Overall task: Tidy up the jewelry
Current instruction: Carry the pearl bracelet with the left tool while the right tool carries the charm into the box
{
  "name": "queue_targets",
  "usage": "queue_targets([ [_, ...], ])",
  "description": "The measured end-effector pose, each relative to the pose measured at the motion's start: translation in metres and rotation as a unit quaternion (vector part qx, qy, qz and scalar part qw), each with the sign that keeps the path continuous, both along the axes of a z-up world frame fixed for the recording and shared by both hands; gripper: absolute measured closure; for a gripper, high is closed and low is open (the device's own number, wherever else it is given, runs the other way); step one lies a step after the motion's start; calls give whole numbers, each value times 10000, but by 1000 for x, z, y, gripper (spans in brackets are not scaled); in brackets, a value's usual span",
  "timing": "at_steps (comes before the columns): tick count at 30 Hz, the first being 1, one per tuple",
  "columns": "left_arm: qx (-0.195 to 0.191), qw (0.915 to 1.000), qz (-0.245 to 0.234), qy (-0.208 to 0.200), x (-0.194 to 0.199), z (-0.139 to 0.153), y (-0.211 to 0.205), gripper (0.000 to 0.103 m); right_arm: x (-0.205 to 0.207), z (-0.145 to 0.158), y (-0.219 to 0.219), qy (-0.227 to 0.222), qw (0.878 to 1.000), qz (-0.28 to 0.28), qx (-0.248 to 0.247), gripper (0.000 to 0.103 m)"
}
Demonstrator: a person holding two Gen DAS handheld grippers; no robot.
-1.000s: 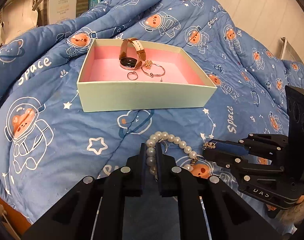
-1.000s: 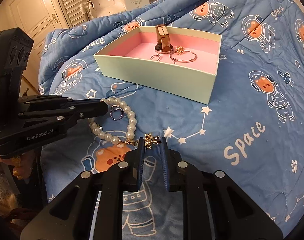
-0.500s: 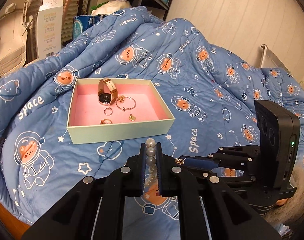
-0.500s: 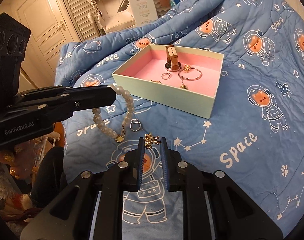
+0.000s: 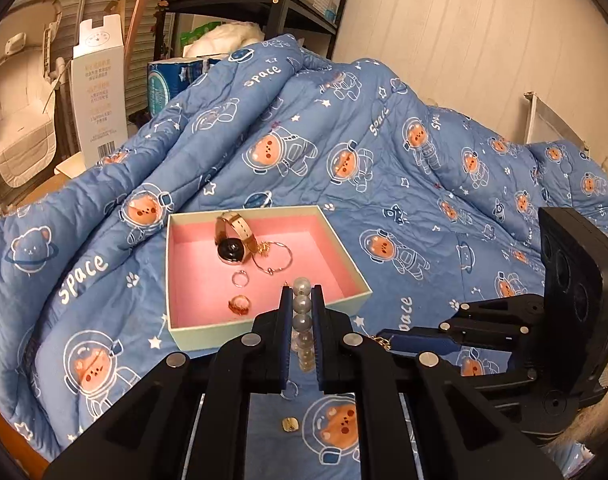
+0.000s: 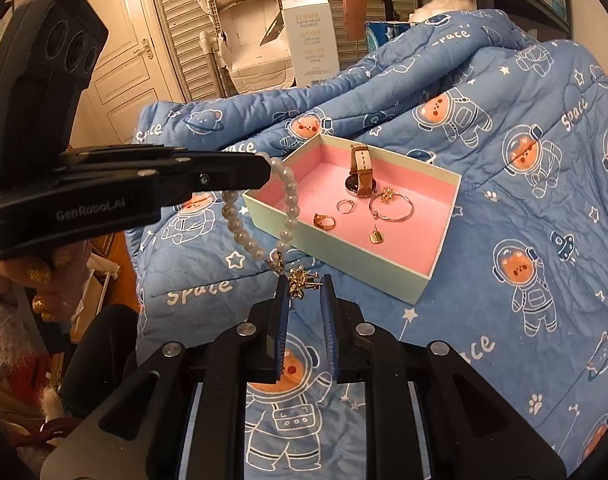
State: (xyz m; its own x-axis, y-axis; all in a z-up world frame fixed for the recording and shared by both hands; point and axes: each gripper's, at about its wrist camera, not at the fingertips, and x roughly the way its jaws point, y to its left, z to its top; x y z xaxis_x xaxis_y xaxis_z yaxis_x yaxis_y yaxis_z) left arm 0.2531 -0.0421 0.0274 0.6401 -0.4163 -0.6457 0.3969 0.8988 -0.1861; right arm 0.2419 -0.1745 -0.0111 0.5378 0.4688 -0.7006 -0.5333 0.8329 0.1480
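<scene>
Currently both grippers hang above the quilt [image 5: 383, 152], short of the box [image 5: 264, 332]. Left gripper [image 5: 302, 308] pinches the pearl bracelet [image 6: 260, 216] by its top beads, so the loop dangles free. Right gripper [image 6: 304, 286] pinches a gold flower charm [image 6: 302, 278] at its tips, just beside the bracelet's clasp; probably both go boxward. Box holds: watch [image 6: 359, 172], bangle [image 6: 391, 208], two rings, a heart pendant [image 6: 375, 236].

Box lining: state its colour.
Pink lining, pale green box outside; clearest in the right wrist view.
</scene>
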Motion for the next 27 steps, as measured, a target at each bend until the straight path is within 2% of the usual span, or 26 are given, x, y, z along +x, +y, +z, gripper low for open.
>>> queue_targets([
  [5,129,9999,88,5,29,5,8,94,22,6,2,30,10000,-24,-15,86],
  [11,325,9991,232,159,64,-3,13,94,50,2,6,177,9998,-47,-120,86],
  [18,230,9976,425,500,101,-19,20,94,83,-8,9,382,9987,-113,-315,86],
  [24,-3,9959,451,785,120,-32,16,94,100,-17,15,519,9977,-152,-399,86],
  [27,89,9942,482,954,127,-46,14,94,103,-21,18,570,9973,-153,-432,86],
])
